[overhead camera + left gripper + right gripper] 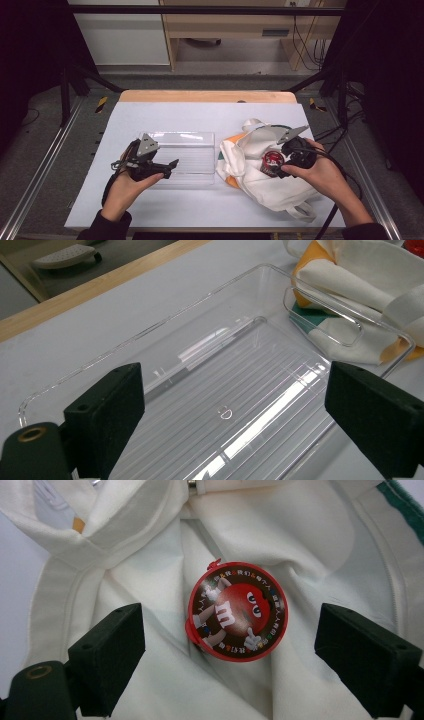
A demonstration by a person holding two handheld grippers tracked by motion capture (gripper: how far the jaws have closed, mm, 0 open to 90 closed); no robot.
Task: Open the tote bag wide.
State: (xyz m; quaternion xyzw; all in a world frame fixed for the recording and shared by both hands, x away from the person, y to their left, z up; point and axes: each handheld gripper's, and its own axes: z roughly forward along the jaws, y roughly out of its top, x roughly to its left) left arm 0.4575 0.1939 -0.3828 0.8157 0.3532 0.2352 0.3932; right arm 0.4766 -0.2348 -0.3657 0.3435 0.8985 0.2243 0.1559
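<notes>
A round red candy tin (236,612) is seen lying flat, lid up, on the folds of a white cloth bag (320,545). Its lid is printed with a red cartoon candy figure inside a brown ring of small lettering, and a small tab projects from its rim. In the high view, the tin (273,161) rests near the middle of the crumpled bag (255,185), which is spread on the right part of the surface with orange and green trim showing at its left edge, just beside a clear plastic tray (192,160). The tray is empty, ribbed along its floor, and set upright on the surface.
</notes>
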